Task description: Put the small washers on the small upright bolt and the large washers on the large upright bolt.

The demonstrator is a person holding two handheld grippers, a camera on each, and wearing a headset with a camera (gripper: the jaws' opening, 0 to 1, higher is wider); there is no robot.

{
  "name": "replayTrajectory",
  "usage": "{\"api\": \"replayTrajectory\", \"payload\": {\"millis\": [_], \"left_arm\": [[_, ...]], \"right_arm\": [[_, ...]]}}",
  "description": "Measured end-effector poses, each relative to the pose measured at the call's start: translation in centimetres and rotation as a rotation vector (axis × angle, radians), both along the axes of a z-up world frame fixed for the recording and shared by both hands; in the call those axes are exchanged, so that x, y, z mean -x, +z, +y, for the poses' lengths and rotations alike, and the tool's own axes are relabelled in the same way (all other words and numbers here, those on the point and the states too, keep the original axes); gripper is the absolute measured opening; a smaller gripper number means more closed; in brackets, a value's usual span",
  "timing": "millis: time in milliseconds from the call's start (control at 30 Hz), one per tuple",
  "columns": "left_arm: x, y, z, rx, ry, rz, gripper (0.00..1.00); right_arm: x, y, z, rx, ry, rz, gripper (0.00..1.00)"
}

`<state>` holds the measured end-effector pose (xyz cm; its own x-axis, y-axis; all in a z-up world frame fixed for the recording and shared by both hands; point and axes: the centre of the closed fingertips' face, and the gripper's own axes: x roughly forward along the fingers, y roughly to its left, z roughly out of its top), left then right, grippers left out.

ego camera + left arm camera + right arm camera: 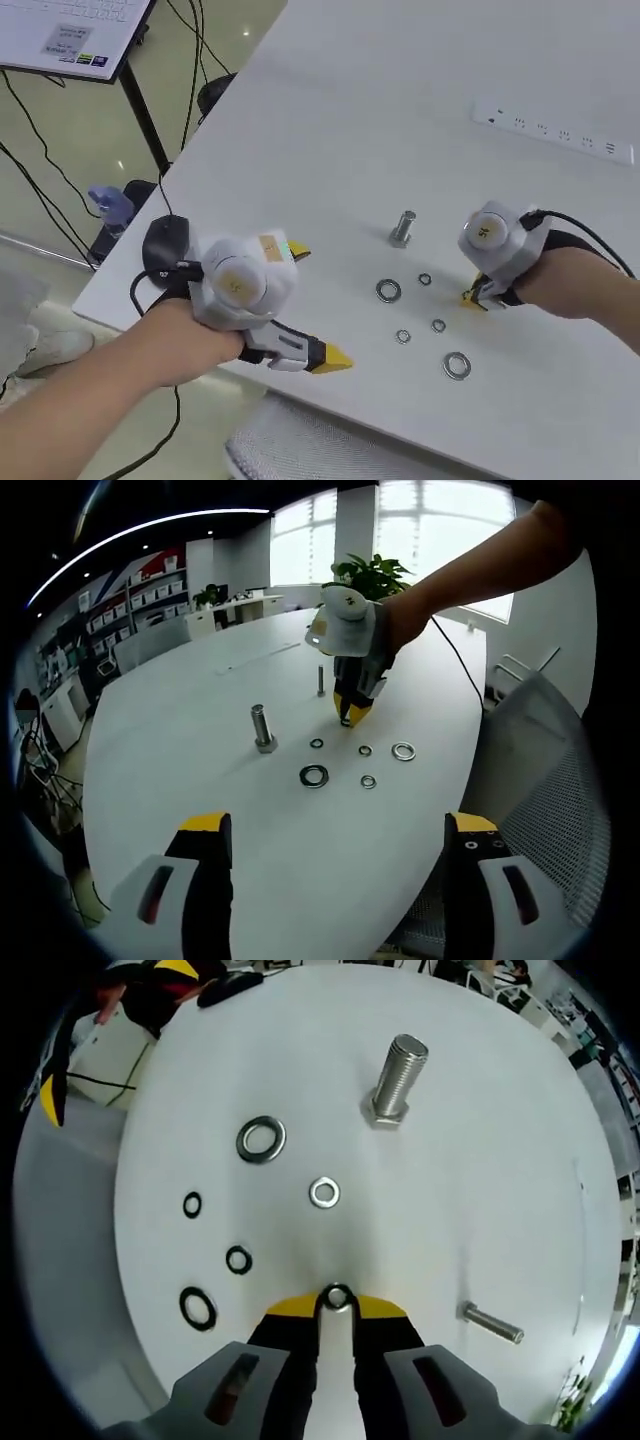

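Observation:
The large upright bolt (402, 228) (395, 1080) (263, 728) stands mid-table. A thin small bolt (320, 680) (490, 1322) stands beyond it, beside my right gripper. Two large washers (388, 291) (457, 365) and three small washers (425, 279) (403, 336) (438, 325) lie flat on the white table (330, 130). My right gripper (470, 298) (338, 1305) (346, 718) points down at the table, shut on a small washer (338, 1297) at its tips. My left gripper (316, 304) (338, 825) hovers near the front edge, open wide with nothing between its fingers.
A white power strip (555, 135) lies at the back right. A laptop (60, 35) sits on a stand at the far left, with cables hanging below. A mesh chair (540, 780) stands at the table's near edge.

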<state>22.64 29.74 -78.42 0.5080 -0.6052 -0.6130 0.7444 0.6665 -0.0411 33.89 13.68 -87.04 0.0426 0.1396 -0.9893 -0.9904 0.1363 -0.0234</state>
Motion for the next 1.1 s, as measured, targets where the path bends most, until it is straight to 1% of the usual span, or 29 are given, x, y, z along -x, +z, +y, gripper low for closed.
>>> {"api": "replayTrajectory", "payload": {"millis": [67, 167, 267, 467, 633, 733, 867, 1000, 1100], "left_arm": [[-0.1, 0.1, 0.0, -0.002, -0.001, -0.001, 0.87], [-0.1, 0.1, -0.1, -0.006, -0.008, 0.0, 0.87], [-0.1, 0.1, 0.0, -0.014, -0.007, 0.0, 0.86], [-0.2, 0.0, -0.3, -0.014, -0.005, 0.001, 0.86], [-0.2, 0.0, -0.5, -0.007, -0.003, 0.004, 0.86], [-0.2, -0.2, -0.6, -0.011, -0.006, 0.008, 0.87], [-0.3, -0.1, -0.7, -0.003, -0.004, 0.003, 0.89], [-0.4, 0.2, -0.9, 0.006, -0.001, -0.001, 0.91], [-0.4, 0.1, -0.9, 0.006, -0.005, 0.005, 0.92]], "right_arm": [[-0.1, 0.1, -0.1, -0.014, -0.006, 0.004, 0.12], [-0.1, 0.1, -0.2, -0.047, -0.037, 0.012, 0.12], [-0.1, 0.1, -0.3, -0.055, -0.052, 0.016, 0.12], [0.0, 0.4, -0.8, -0.061, -0.069, 0.023, 0.12], [0.1, 1.2, -1.3, -0.076, -0.09, 0.032, 0.12], [0.1, 1.7, -1.9, -0.082, -0.1, 0.03, 0.12], [0.0, 2.6, -2.8, -0.098, -0.126, 0.03, 0.12], [-0.5, 3.3, -4.1, -0.1, -0.146, 0.018, 0.12], [-0.8, 3.7, -4.9, -0.104, -0.172, 0.018, 0.12]]}}
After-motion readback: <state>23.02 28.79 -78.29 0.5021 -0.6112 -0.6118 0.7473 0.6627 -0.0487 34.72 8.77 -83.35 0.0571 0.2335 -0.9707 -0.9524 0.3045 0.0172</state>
